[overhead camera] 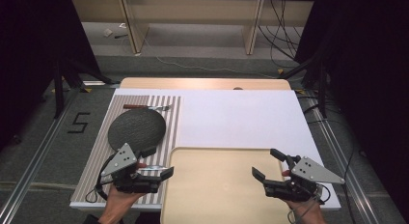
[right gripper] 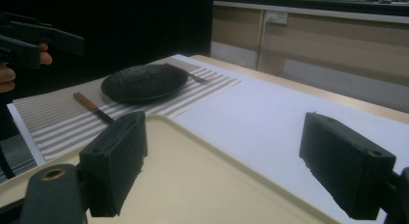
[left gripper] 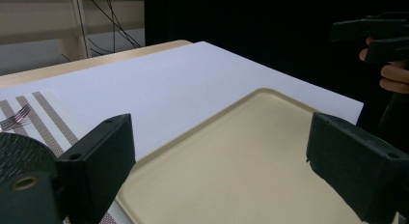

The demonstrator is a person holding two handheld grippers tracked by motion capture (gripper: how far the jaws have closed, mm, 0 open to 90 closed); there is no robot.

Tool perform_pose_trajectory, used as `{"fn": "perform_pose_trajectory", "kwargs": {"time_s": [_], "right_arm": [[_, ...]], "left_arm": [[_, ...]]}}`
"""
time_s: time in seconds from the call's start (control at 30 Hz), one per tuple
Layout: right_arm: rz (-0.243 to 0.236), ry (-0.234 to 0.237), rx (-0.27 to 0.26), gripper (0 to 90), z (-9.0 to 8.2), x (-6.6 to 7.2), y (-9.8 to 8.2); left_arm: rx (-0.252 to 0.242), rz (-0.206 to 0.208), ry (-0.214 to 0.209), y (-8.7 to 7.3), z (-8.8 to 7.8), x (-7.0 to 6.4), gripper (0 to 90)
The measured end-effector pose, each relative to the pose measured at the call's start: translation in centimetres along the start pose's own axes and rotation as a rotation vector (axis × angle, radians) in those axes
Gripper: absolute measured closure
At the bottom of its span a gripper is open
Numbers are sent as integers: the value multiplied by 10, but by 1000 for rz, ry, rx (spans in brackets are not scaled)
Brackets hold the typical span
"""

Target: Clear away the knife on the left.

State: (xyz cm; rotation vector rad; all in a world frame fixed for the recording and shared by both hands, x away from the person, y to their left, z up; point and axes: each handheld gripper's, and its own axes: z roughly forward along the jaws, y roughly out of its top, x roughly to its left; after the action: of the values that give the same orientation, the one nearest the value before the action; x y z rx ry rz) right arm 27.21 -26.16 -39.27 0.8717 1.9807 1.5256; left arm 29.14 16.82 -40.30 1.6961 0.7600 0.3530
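Both the left hand-held gripper (overhead camera: 164,172) and right hand-held gripper (overhead camera: 268,165) gape wide, holding nothing. One tray (overhead camera: 212,195) lies beneath, long side pointing twelve o'clock.

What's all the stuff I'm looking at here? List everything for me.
Plate: one, black, on the striped mat.
Mat: one, grey-and-white striped, left part of the table.
Fork: one, silver with a brown handle, on the mat beyond the plate.
Knife: one, brown handle, on the mat beside the plate, on the side near the person.
Tray: one, beige, empty, near edge between the grippers.
Sheet: one, white, covering the tabletop.
Left gripper: one, black, fingers open, over the mat's near end.
Right gripper: one, black, fingers open, over the tray's right side.
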Motion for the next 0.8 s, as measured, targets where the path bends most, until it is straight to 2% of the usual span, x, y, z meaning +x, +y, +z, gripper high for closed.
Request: {"fn": "perform_pose_trajectory", "kwargs": {"time_s": [0.33,0.53,0.8], "right_arm": [[0,1,0,180,0,1,0],[-3,4,3,181,1,2,1],[-1,4,2,181,0,1,1]], "left_arm": [[8,2,-2,-1,0,0,95],[-1,-10,6,0,-3,2,97],[26,-5,21,2,-5,6,97]]}}
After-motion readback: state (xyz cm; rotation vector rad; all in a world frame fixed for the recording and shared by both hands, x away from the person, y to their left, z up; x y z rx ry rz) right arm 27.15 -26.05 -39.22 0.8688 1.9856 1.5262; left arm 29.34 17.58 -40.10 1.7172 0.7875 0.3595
